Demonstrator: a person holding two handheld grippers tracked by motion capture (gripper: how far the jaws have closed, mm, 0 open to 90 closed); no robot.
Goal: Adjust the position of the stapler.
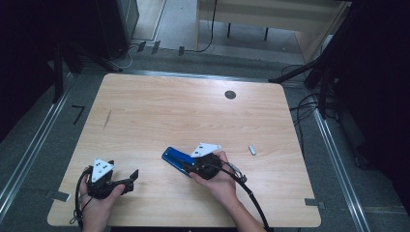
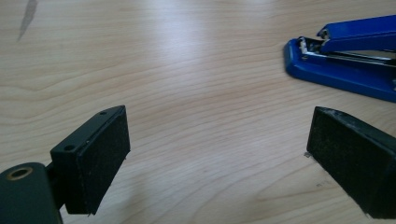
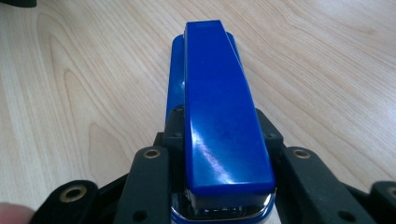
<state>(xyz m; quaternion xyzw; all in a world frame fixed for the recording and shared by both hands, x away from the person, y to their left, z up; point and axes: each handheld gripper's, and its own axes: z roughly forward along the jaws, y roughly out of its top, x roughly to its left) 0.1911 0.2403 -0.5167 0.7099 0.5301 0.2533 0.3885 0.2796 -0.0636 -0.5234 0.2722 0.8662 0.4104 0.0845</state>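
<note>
I see my right gripper closed on the rear end of the blue stapler; both jaws press its sides. The stapler lies flat on the wooden table, near the front edge, about the middle. My left gripper stands wide open with nothing between its jaws, well apart from the stapler, low over the table.

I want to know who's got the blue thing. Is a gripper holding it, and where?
Yes. The right gripper clamps the blue stapler by the sides of its rear end. The left gripper is open and holds nothing.
</note>
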